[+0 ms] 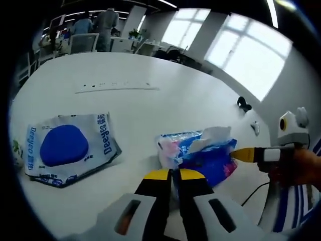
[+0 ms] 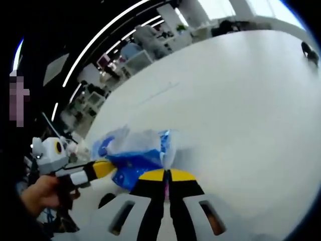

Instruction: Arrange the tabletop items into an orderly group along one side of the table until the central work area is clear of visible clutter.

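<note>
On the white tabletop [image 1: 150, 100] in the left gripper view lie two soft packs. One is the flat silver-and-white plastic wipes pouch with a blue oval patch [image 1: 67, 145], at nine o'clock, well apart from the other. The second is the blue, pink and white plastic tissue pack with white tissue sticking out of its top [image 1: 200, 153], just past centre toward five o'clock. The left gripper [image 1: 171, 175] rises at six o'clock with its yellow-tipped jaws pressed together on the pack's near edge. The right gripper [image 1: 238, 154] reaches in from three o'clock, one yellow tip touching the pack's far end, a hand [image 1: 296, 168] behind it. Bare table runs wide toward twelve o'clock, up to a thin line of small marks [image 1: 118, 88]. One small black object [image 1: 244, 104] sits near the far edge at two o'clock.

In the right gripper view one tissue pack [image 2: 135, 158] lies at centre. The right gripper [image 2: 167, 175] has its jaws closed on its edge. The left gripper [image 2: 100, 168] touches it from nine o'clock. Open white table [image 2: 241, 100] spreads toward two o'clock.
</note>
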### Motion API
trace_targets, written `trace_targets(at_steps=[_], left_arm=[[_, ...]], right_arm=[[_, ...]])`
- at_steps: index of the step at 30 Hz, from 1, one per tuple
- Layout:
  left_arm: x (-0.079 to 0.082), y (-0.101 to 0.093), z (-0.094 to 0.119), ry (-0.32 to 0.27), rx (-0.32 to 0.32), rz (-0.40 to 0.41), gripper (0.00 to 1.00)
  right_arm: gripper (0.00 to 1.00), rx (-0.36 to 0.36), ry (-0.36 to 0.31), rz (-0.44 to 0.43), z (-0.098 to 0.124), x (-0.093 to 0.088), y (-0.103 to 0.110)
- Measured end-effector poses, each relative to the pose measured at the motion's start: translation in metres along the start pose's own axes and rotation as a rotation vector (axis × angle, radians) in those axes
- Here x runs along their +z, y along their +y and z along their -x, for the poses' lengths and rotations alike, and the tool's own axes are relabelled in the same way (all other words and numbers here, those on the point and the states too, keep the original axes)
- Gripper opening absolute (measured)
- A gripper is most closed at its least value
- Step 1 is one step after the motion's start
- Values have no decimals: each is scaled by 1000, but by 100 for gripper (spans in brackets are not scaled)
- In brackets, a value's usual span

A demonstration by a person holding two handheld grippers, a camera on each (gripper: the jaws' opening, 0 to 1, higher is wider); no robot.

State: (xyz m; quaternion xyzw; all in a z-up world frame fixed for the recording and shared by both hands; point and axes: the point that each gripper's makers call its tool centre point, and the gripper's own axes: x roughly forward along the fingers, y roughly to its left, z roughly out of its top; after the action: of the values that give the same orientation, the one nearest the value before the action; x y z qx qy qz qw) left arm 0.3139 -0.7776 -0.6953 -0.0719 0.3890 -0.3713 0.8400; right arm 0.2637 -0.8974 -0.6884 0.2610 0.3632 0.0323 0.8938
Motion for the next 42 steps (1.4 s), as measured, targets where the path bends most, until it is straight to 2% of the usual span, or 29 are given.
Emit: trace_targets(at_steps=[5, 13, 26, 32, 37, 42], left_arm=[[8, 8, -7, -5, 12, 29, 2], [27, 31, -16, -28, 60, 114, 2], [37, 61, -35, -29, 92, 179, 3], [44, 68, -42, -30, 103, 199, 3], [48, 74, -45, -29, 121, 217, 3], [48, 72, -45, -21, 127, 213, 4]], right_arm=[[0, 2, 11, 12, -10, 9, 0], [0, 19, 37, 47, -34, 20, 8], [0, 28, 37, 17, -72, 36, 9], [0, 17, 33, -4, -87, 43, 6], [0, 15, 37, 11, -96, 48, 8], [0, 5, 47, 13, -102, 49, 4]])
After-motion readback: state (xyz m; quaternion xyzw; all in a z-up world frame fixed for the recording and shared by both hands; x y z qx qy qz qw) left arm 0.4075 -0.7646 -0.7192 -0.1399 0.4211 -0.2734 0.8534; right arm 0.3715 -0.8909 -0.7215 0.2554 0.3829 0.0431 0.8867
